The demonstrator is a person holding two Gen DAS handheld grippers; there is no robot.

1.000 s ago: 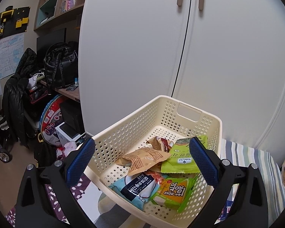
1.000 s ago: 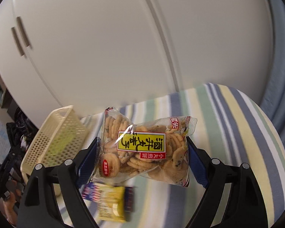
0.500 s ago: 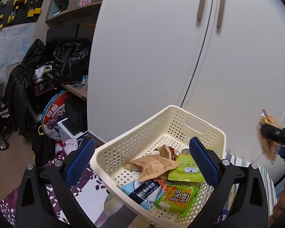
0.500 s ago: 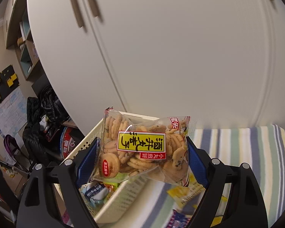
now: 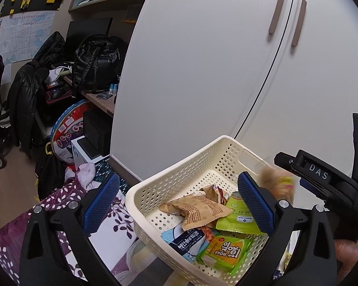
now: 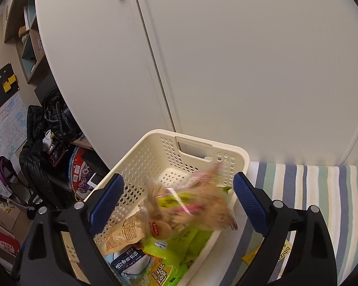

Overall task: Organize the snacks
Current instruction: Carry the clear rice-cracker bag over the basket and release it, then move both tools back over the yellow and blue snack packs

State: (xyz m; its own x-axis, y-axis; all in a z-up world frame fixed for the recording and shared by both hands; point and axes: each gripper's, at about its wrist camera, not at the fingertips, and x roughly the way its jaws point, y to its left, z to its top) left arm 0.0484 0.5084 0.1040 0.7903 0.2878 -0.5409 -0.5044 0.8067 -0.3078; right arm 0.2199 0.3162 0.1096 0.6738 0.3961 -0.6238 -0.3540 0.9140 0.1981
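Snacks fill the cream basket (image 6: 231, 153), and one more, a clear cracker bag (image 6: 193, 205), shows as a blur between the spread fingers of the right claw (image 6: 177, 205), touching neither blue pad, above the basket's near right part. The right claw is wide open and grips nothing. Below the blurred bag, inside the basket, lie a tan crinkled packet (image 6: 124, 232), a green packet (image 6: 186, 240), a blue-and-white packet with a dark label (image 6: 128, 263) and a lime packet with orange lettering (image 6: 162, 274). To the right of this claw runs a striped bedcover (image 6: 322, 190), with a yellow wrapper (image 6: 282, 250) lying on it just beside the basket's right wall.

From the left wrist view, the left claw (image 5: 177, 205) also stands wide open with nothing between its pads, the basket (image 5: 179, 176) ahead of and below it. The same bag (image 5: 276, 183) blurs over the basket's far right corner, beyond the claw's right finger, and the right claw's black body (image 5: 322, 178) reaches in from the right. White wardrobe doors (image 5: 202, 71) rise behind the basket; a floral cloth (image 5: 59, 202) lies to the left of the left claw.
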